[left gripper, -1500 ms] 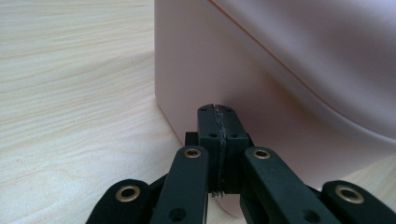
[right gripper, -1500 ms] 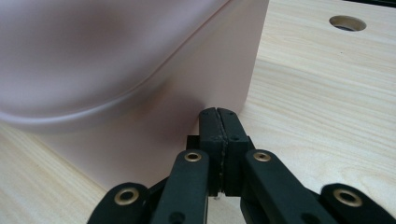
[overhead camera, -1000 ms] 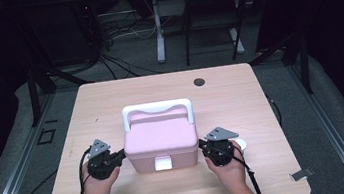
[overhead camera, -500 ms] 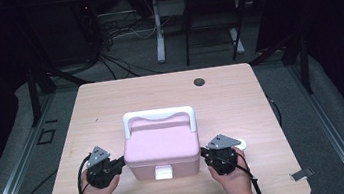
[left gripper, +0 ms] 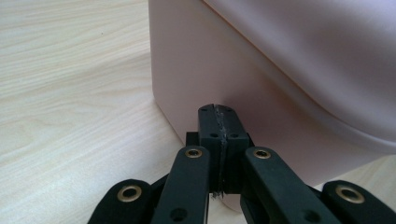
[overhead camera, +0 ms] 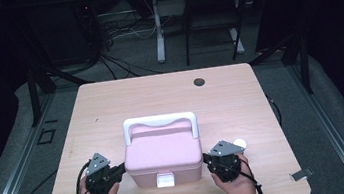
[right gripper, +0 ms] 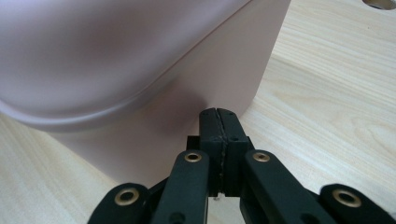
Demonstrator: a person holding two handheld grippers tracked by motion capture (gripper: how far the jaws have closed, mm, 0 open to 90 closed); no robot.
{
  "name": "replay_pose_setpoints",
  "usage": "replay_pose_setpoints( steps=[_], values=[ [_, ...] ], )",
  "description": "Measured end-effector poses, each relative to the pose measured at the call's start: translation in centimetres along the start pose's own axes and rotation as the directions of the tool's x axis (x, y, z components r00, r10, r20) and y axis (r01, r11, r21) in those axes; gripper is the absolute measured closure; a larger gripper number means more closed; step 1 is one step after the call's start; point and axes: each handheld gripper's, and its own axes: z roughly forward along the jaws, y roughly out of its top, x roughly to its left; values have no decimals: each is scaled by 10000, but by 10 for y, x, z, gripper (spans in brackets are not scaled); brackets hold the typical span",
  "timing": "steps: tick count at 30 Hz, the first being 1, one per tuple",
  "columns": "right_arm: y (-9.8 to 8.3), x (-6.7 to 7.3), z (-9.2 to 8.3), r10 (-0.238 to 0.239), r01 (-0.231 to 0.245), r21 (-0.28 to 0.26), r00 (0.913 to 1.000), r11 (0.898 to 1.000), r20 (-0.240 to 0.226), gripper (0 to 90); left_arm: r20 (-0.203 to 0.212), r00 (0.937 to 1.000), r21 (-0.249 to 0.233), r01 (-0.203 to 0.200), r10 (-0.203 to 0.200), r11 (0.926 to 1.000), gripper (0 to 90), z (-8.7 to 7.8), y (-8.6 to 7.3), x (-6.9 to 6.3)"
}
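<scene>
1. Both tools are shut tight with nothing held between their jaws. The left tool (overhead camera: 119, 171) presses its closed tip on the left wall of the pink box (overhead camera: 163, 156). The right tool (overhead camera: 209, 161) does the same on the right wall.
2. The pink box sits on the desk (overhead camera: 110, 105), near the person's edge and about in the middle from side to side. Its white handle (overhead camera: 159, 123) lies folded down toward the back. A white latch (overhead camera: 165, 179) is on the front.
3. The job looks like squeezing the box from both sides to slide it along the desk.
4. To do it well, push in with the same force from each side, so the box does not turn.
5. Keep both tips low on the walls, as in the left tool view (left gripper: 218, 122) and the right tool view (right gripper: 219, 123). A high push could tip the box.
6. Move both hands together and slowly. The walls look smooth, so a tip may slip off.
7. Some things are hard to see. A small white round thing (overhead camera: 240, 144) peeks out behind the right tool, and I cannot tell what it is.
8. The inside of the box is hidden by the lid.
9. I cannot tell if the latch is locked.
10. The person's arms are cut off at the bottom of the high view.
</scene>
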Motion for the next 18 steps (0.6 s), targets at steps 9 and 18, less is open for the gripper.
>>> replay_pose_setpoints(
  steps=[9, 18],
  values=[
    [-6, 4, -9, -146, 145, 105, 9999, 9998, 28, 900, 127, 9999, 1, -50, 50, 10000, 900, -5, -5, -8],
    [-13, 5, -19, 98, -95, 127, 9997, 9999, -243, 900, 232, 9996, 112, -134, 132, 9998, 900, -9, -8, -15]
  ],
)
